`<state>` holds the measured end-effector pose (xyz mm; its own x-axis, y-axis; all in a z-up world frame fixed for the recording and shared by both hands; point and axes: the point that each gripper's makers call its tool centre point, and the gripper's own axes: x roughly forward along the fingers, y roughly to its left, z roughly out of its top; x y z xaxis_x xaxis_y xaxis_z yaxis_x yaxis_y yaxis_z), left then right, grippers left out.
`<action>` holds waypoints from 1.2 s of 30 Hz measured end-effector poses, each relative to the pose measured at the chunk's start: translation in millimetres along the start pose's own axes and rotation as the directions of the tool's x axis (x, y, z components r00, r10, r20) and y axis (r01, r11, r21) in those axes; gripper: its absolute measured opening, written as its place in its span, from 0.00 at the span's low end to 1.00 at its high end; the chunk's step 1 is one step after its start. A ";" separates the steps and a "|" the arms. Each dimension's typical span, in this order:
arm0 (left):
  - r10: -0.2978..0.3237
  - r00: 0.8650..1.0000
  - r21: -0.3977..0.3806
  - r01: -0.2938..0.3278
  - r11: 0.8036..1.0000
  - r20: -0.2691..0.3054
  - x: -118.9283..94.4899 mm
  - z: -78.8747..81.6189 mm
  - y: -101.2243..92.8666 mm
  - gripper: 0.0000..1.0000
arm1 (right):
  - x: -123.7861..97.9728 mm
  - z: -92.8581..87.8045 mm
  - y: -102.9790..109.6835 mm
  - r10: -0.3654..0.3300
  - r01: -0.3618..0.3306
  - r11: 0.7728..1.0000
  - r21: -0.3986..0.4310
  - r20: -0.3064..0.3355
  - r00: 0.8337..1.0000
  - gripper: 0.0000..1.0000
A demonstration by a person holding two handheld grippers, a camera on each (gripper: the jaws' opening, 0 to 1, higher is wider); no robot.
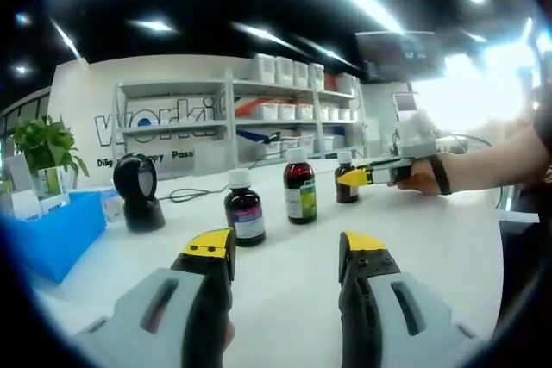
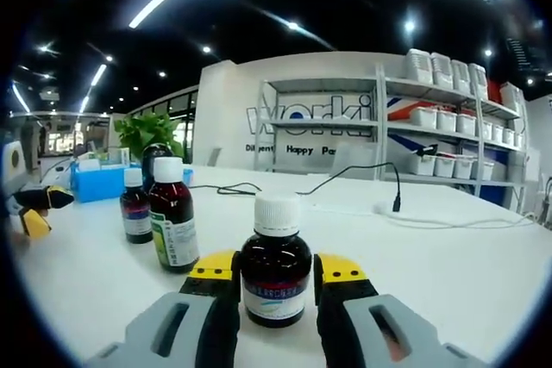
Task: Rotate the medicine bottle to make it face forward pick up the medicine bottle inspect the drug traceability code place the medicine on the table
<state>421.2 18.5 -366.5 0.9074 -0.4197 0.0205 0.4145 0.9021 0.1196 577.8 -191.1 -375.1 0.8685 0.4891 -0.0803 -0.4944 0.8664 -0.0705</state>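
Right hand-held gripper [image 2: 275, 275] at the nearest medicine bottle [image 2: 276, 262], yellow-tipped jaws close on either side of its dark glass body; actual contact hard to confirm from the right gripper view. Bottle upright on the white tabletop [image 2: 448, 265], white cap on top, label toward the camera. Left of that bottle, a taller bottle with green label [image 2: 172, 224] and, just beyond it, a smaller dark bottle [image 2: 136, 205], both upright. Left hand-held gripper [image 1: 289, 254] empty, jaws wide apart above bare tabletop, short of the bottle row. Beyond the row: black cable [image 2: 345, 177], blue bin [image 2: 101, 182], potted plant [image 2: 148, 132]. Behind the tabletop, white shelving with storage boxes [image 2: 448, 118].
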 end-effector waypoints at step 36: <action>0.003 1.000 -0.007 -0.003 1.000 0.004 -0.2 0.1 1.4 0.39 | -45.3 55.6 9.7 0.072 -0.080 0.996 0.043 0.164 0.984 0.42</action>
<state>421.6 19.8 -366.2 0.9085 -0.4172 0.0247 0.4121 0.9041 0.1129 535.6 -199.2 -316.8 0.8249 0.5598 0.0786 -0.5601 0.8282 -0.0215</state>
